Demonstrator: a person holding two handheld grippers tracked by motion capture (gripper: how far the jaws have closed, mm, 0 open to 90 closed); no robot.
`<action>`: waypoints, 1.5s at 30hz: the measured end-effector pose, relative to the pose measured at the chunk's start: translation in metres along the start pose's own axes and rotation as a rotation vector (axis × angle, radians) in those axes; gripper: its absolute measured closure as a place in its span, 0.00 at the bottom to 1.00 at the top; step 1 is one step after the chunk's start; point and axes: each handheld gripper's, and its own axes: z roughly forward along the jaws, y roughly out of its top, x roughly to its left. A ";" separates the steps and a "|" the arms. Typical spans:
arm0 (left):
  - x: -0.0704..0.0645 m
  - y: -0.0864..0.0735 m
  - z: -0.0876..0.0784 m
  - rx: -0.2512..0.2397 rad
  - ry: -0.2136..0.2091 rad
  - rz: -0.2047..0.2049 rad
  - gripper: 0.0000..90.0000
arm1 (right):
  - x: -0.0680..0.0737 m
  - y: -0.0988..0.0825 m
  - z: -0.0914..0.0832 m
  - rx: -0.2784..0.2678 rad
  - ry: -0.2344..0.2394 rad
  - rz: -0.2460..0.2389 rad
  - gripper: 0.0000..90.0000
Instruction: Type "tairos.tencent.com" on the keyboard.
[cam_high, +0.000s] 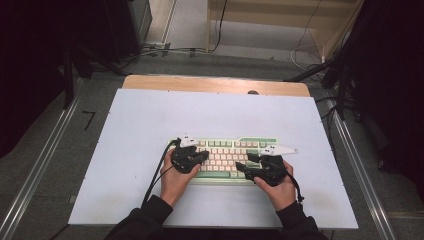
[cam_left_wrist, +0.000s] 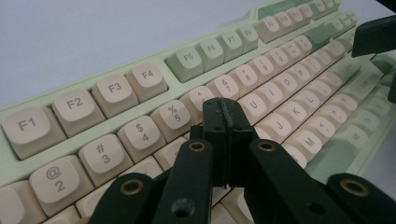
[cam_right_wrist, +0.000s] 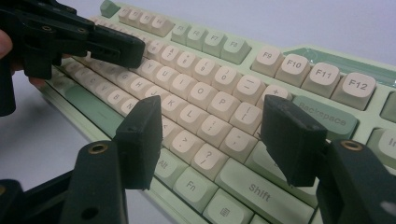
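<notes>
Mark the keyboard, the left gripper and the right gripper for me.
keyboard (cam_high: 220, 151), high view, on its beige keys.
left gripper (cam_left_wrist: 226, 122), left gripper view, at the closed fingertips.
right gripper (cam_right_wrist: 215, 140), right gripper view, midway between its open fingertips.

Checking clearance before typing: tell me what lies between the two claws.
In the high view, keyboard keys alone span the gap between the shut left claw and the open right claw.
</notes>
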 end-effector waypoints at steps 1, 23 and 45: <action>0.000 0.000 0.000 0.002 0.000 -0.002 1.00 | 0.000 0.000 0.000 0.000 0.000 0.000 0.42; 0.001 0.005 -0.018 -0.093 -0.049 -0.026 0.81 | -0.001 0.000 0.000 -0.002 0.003 0.001 0.42; 0.010 0.006 -0.035 -0.174 -0.003 -0.068 0.40 | 0.000 0.001 -0.001 -0.006 0.003 0.000 0.42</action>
